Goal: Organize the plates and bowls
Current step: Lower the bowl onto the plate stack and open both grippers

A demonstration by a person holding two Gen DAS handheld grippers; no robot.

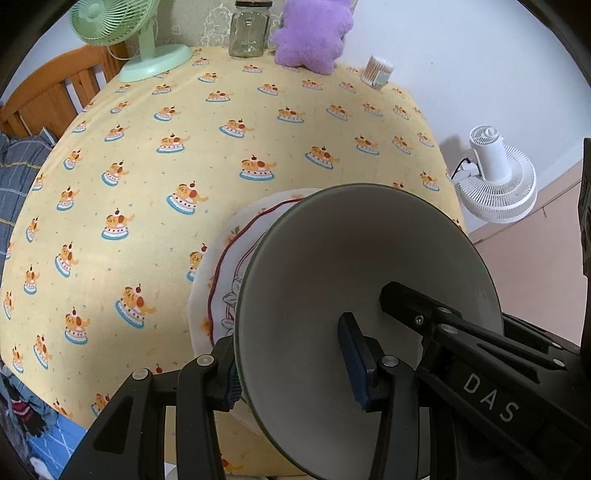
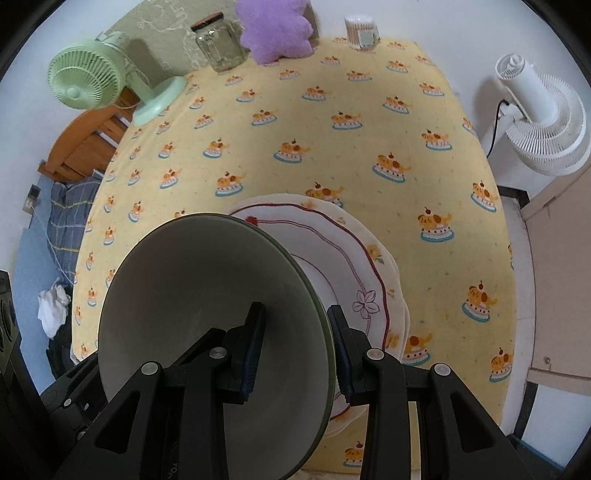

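Yellow cloth [image 1: 221,122] with little cake pictures covers the big table. At the far edge stand a green fan [image 1: 110,26], a purple soft toy [image 1: 312,35] and a glass jar [image 1: 249,31]. White plates [image 2: 354,258] with a dark red line lie stacked near the front. Above them hangs a big grey bowl [image 1: 332,266], tilted, held from both sides. The left gripper [image 1: 291,373] pinches its rim, one finger inside and one outside. The right gripper [image 2: 297,354] pinches the other rim the same way
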